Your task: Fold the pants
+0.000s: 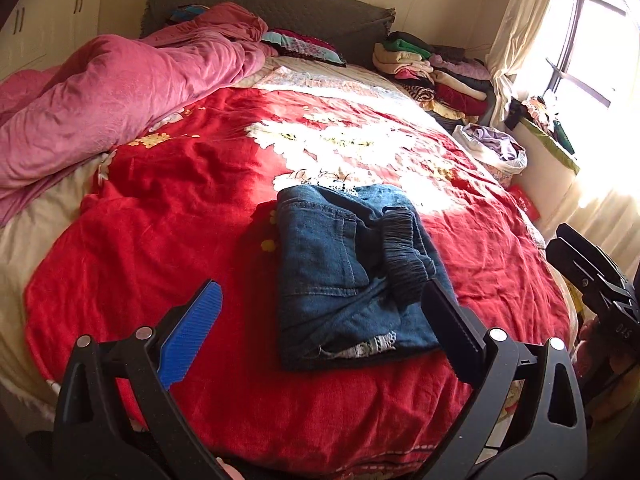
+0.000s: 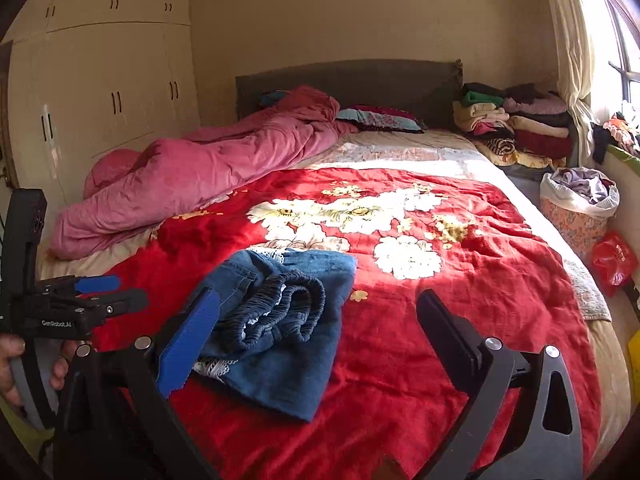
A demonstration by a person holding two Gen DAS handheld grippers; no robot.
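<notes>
Blue denim pants (image 1: 344, 276) lie folded into a compact bundle on the red floral bedspread (image 1: 160, 208), the dark elastic waistband on top. They also show in the right wrist view (image 2: 280, 320). My left gripper (image 1: 324, 332) is open and empty, held above the near end of the bundle, its fingers either side of it. My right gripper (image 2: 316, 340) is open and empty, just right of the bundle, its blue finger (image 2: 188, 340) over the bundle's near left edge. The right gripper shows at the far right in the left wrist view (image 1: 592, 276); the left gripper at the left edge in the right wrist view (image 2: 96, 292).
A rolled pink quilt (image 1: 100, 100) lies along the left of the bed. Stacked folded clothes (image 1: 436, 72) sit at the far right by the headboard. A bag of laundry (image 2: 580, 200) and a red bag (image 2: 612, 260) stand beside the bed. A wardrobe (image 2: 100, 92) stands at left.
</notes>
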